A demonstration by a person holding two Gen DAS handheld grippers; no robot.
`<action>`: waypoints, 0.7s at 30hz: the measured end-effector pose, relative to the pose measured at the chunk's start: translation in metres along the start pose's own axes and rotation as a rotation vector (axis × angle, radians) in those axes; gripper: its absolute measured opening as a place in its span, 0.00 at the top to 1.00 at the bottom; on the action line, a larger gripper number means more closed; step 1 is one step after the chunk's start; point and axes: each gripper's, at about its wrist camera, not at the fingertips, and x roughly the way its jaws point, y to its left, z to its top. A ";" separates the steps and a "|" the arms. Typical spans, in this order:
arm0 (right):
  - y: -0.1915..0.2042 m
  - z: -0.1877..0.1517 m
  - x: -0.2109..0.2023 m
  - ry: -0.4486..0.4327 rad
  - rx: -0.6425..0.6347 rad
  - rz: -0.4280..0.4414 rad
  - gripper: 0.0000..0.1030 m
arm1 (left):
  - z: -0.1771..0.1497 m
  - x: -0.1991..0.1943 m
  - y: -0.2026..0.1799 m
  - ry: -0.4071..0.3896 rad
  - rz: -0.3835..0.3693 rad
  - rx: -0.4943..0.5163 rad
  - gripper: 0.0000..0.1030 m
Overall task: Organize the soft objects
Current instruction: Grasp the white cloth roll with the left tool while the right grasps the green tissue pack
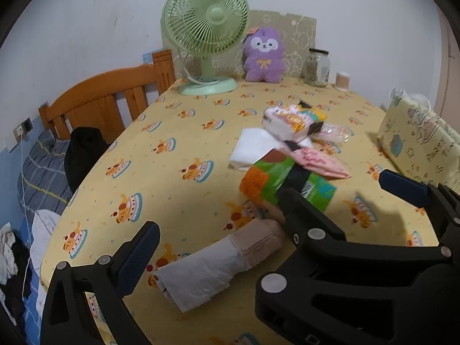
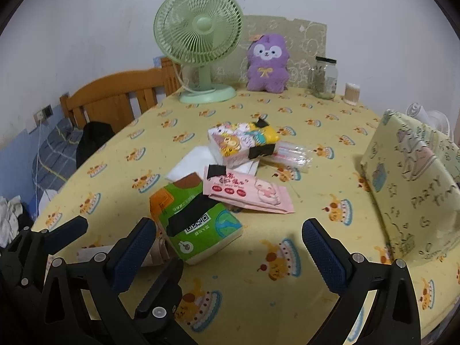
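A: We're at the approach, nothing gripped yet. Our left gripper (image 1: 218,256) hangs wide open over the rolled tissue bundle (image 1: 218,261) at the near edge of the yellow tablecloth (image 1: 172,172).

B: And our right gripper (image 2: 227,253) is spread just as wide, empty, low beside the green tissue pack (image 2: 198,224). The pink wipes packet (image 2: 247,192) lies just beyond.

A: Next, we reckon: drop lower, straddle the soft pack, squeeze gently.

Black plastic tongs (image 2: 227,247), blue textured pads (image 2: 323,254), silver round screws.
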 end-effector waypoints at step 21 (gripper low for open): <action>0.011 -0.003 0.029 0.072 -0.024 0.044 0.39 | -0.007 0.012 0.010 0.013 -0.004 -0.064 0.11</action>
